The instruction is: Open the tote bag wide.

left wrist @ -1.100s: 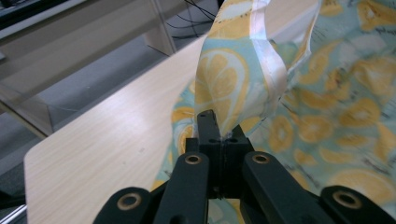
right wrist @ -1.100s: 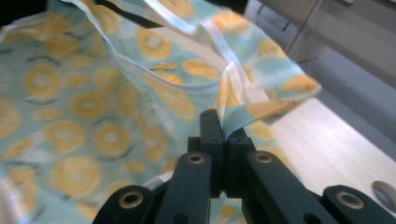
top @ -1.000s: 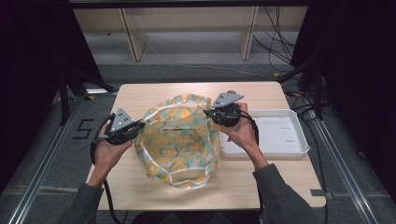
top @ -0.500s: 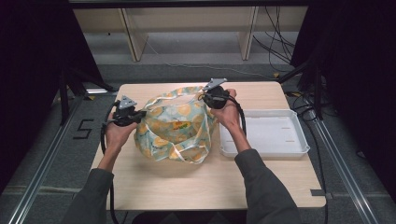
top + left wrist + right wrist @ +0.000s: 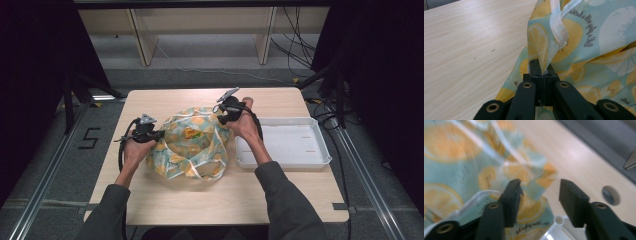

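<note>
From above, the bag lies mid-table beside the tray; the left gripper view shows it clamped on the bag's edge, the right gripper view jaws just opened, letting go, so laying it flat seems underway and the left release next.

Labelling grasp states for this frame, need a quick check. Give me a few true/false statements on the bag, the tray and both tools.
1. The left tool is shut on the lemon-print bag. True.
2. The right tool is clamped on the bag. False: its jaws stand apart, having just opened, with no fabric pinched between them.
3. The white tray lies on the table to the right of the bag. True.
4. The tray holds several objects. False: nothing lies in it.
5. The bag hangs clear of the table. False: it rests on the tabletop.
</note>
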`<state>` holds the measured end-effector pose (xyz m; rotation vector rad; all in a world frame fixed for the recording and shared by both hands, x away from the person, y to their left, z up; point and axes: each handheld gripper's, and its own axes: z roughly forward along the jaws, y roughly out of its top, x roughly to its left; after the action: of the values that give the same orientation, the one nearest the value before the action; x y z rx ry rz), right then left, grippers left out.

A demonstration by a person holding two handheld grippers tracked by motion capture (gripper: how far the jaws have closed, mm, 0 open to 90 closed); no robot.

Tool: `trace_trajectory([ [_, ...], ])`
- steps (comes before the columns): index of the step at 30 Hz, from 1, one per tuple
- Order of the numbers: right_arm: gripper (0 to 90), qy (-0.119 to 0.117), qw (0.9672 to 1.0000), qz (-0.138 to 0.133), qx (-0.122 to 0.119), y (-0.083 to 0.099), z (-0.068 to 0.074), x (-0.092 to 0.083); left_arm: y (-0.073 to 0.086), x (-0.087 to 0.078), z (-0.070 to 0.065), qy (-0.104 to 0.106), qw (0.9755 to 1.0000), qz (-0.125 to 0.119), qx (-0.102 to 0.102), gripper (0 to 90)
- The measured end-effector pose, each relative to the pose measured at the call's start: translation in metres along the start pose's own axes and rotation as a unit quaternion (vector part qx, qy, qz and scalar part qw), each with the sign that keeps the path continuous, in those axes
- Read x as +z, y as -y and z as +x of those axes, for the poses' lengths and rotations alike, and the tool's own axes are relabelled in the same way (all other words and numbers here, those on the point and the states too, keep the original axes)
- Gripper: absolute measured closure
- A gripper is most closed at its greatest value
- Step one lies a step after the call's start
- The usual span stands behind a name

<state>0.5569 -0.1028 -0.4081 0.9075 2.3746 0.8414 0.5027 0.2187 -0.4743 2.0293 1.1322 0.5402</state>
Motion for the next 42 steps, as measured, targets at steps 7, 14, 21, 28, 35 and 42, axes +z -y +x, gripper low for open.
trace_trajectory([
  [7,40.0,-0.104,0.9909,-0.075,-0.04,-0.012,0.024,-0.048,-0.003,0.0,-0.004,0.009,0.9999,-0.009,-0.004,89.0],
  [14,35.6,-0.12,0.989,-0.017,-0.085,0.003,0.049,-0.016,-0.003,-0.004,-0.002,0.015,0.9998,-0.01,-0.003,88.1],
  [21,84.6,-0.11,0.9891,0.003,-0.098,0.007,0.044,-0.002,0.001,-0.006,0.002,0.013,0.9999,-0.007,-0.004,87.7],
  [28,89.9,-0.089,0.9924,-0.039,-0.076,-0.015,0.032,-0.008,0.0,-0.012,-0.003,0.025,0.9989,0.025,0.032,68.6],
  [35,89.9,-0.078,0.9934,-0.039,-0.075,-0.024,0.033,-0.006,-0.011,-0.055,-0.023,0.007,0.998,-0.008,0.062,42.3],
  [42,89.8,-0.076,0.9926,-0.057,-0.076,-0.026,0.035,-0.005,-0.025,-0.037,-0.044,-0.006,0.9907,0.008,0.136,37.8],
])
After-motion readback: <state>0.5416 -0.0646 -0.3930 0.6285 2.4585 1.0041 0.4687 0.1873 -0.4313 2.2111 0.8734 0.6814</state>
